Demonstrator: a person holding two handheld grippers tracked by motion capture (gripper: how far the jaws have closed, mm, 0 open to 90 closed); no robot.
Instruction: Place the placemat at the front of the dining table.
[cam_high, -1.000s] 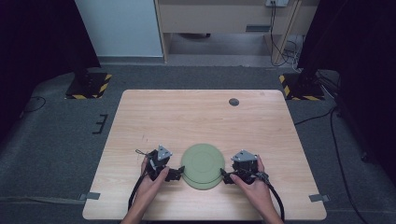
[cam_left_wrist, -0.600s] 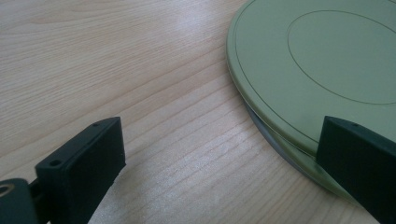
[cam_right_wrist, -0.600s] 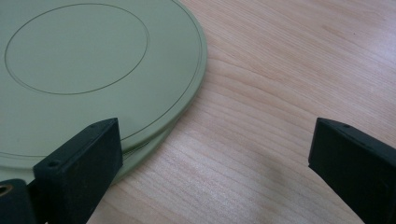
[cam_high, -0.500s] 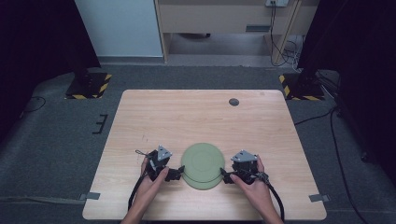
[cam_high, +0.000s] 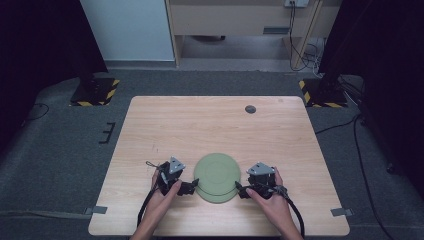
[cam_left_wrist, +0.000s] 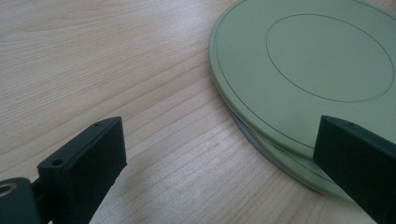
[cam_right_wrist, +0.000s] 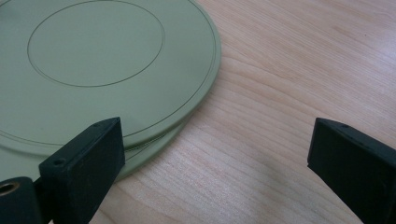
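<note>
- High view: green plates (cam_high: 217, 177), stacked with the upper one offset, lie near the table (cam_high: 210, 125) front edge.
- Left gripper (cam_high: 187, 187) and right gripper (cam_high: 240, 191) flank the plates, jaws apart.
- Judged step: approach; next, clamp a rim.

Legible text, labels, brands, numbers: none. Green plates (cam_high: 217, 176): unmarked, plain incised rings. Wooden surface (cam_high: 210, 125): unlettered. Yellow-and-black hazard striping, without wording, on two floor stand bases (cam_high: 94, 92) beyond the surface's far corners.
</note>
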